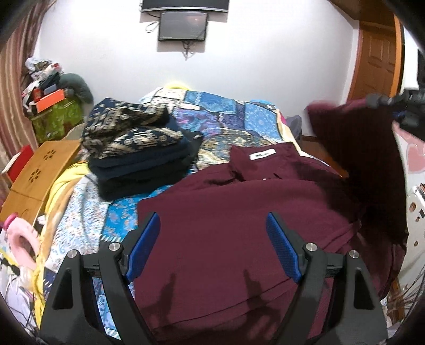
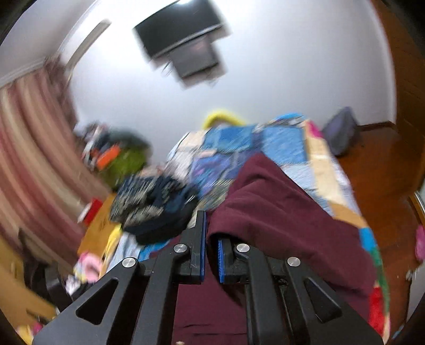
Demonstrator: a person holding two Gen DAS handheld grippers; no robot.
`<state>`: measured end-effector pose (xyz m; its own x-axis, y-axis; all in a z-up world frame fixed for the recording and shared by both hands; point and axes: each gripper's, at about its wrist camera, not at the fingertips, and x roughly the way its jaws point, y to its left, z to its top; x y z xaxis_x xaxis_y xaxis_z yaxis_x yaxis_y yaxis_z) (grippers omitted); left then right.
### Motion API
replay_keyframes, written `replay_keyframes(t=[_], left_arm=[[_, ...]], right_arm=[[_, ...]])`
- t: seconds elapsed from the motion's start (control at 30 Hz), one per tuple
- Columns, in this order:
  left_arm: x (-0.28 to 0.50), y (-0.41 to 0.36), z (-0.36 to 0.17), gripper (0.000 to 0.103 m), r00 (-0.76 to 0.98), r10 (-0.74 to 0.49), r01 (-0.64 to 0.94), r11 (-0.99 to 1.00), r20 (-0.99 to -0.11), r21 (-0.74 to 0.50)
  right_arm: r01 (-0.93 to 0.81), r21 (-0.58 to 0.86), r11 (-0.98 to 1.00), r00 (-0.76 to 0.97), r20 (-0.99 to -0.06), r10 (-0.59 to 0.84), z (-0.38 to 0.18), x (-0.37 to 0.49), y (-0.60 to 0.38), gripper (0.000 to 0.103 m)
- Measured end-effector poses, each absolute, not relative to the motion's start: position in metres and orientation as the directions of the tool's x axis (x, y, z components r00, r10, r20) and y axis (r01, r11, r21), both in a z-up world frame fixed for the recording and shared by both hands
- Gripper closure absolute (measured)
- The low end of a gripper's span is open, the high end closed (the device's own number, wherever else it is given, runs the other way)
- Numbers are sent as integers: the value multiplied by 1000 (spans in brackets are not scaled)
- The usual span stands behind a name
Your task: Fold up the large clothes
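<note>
The right gripper (image 2: 211,238) is pinching the maroon garment (image 1: 233,225) and lifting its edge. The left gripper (image 1: 213,238) is hovering above it, spread wide.

Left wrist view looks down the bed (image 1: 212,111) from above its near end, level; right wrist view sits lower and closer, tilted, blurred; both share bed and wall screen (image 1: 182,26).
</note>
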<state>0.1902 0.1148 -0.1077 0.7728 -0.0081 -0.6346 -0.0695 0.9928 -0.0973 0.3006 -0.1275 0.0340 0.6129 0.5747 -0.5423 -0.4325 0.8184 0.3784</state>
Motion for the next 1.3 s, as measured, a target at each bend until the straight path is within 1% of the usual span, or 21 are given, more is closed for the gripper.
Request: replay_keyframes(t=[0.07,0.2,0.3,0.37,0.4,0.5,0.6,0.67,0.83,0.9,0.93,0.97,1.03,1.17,1.3], left_arm=[[184,124,-108,22,772,7,-87,992,-636,-95],[174,138,-113,22,757,34,-122,988,-652,-90],[171,142,-118,22,744,43,-135,987,-667,-87],[170,142,-121,22,738,48,-139,987,-674,-82],[171,141,-121,22,734,49,-139,987,-677,-79],[175,132,-119,22,735,43,-125,989,-677,-73],[182,116,-111,22,746,32,-93,994,-666,-56],[187,106,-104,22,754,24,-70,997,-657,-44],[204,68,-83,22,777,-21,20,1000,-629,-9],[212,51,-77,21,782,-44,60,998,-622,4],[216,43,-75,21,782,-59,80,997,-620,5],[220,35,-73,21,782,-75,99,995,-619,5],[229,16,-71,21,775,-113,147,989,-622,4],[246,-28,-74,21,752,-155,234,971,-640,40],[265,-73,-88,21,709,-198,330,941,-677,70]], right_arm=[[-467,355,809,552,-598,581,14,299,-96,97],[-480,349,805,376,-747,548,-56,307,-55,97],[-465,343,816,267,-824,499,-103,306,-44,96],[-467,317,825,233,-857,461,-123,300,-40,92],[-468,306,829,228,-865,448,-126,298,-41,92],[-475,306,825,217,-868,446,-122,295,-45,91],[-484,339,807,180,-864,471,-109,298,-52,80],[-497,349,794,175,-856,486,-102,295,-54,71],[-517,310,798,277,-822,498,-76,284,-88,69],[-498,305,812,327,-800,502,-66,283,-110,67],[-481,304,822,355,-790,500,-62,283,-124,64],[-456,300,838,392,-778,492,-57,284,-138,60],[-407,274,871,467,-758,456,-49,284,-163,59],[-289,220,932,590,-726,354,-40,283,-215,58],[-177,182,967,651,-716,253,-41,282,-256,58]])
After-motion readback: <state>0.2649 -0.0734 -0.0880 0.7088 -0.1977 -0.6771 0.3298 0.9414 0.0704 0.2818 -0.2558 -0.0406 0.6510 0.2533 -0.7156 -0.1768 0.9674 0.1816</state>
